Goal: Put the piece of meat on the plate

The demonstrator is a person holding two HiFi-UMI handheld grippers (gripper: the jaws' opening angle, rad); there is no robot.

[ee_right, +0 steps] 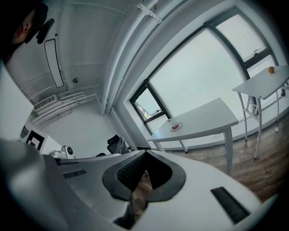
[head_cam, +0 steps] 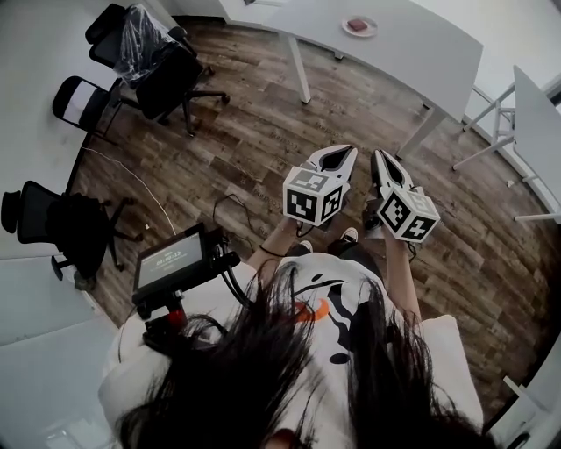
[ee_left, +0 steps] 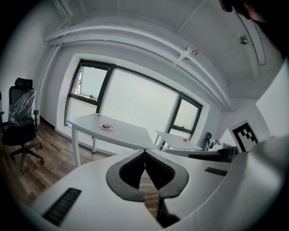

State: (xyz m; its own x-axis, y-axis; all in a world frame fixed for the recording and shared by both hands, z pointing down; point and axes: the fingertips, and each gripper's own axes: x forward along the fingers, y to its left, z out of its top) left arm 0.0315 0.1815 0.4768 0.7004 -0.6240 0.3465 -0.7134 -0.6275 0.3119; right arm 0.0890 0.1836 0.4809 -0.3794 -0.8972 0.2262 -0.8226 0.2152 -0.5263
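Note:
A small white plate (head_cam: 359, 26) with a red piece of meat (head_cam: 358, 24) on it lies on a long white table (head_cam: 412, 44), far ahead across the wooden floor. The plate (ee_left: 107, 127) shows small in the left gripper view, and the plate (ee_right: 176, 127) also shows in the right gripper view. Both grippers are held side by side in the air in front of the person, well short of the table. The left gripper (head_cam: 350, 151) has its jaws shut with nothing between them. The right gripper (head_cam: 379, 156) is shut and empty too.
Black office chairs (head_cam: 149, 61) stand at the far left, one wrapped in plastic. A second white table (head_cam: 535, 123) stands at the right, and an orange (ee_right: 271, 69) lies on it. A cable (head_cam: 131, 180) runs over the floor. A small screen (head_cam: 171, 260) hangs at the person's chest.

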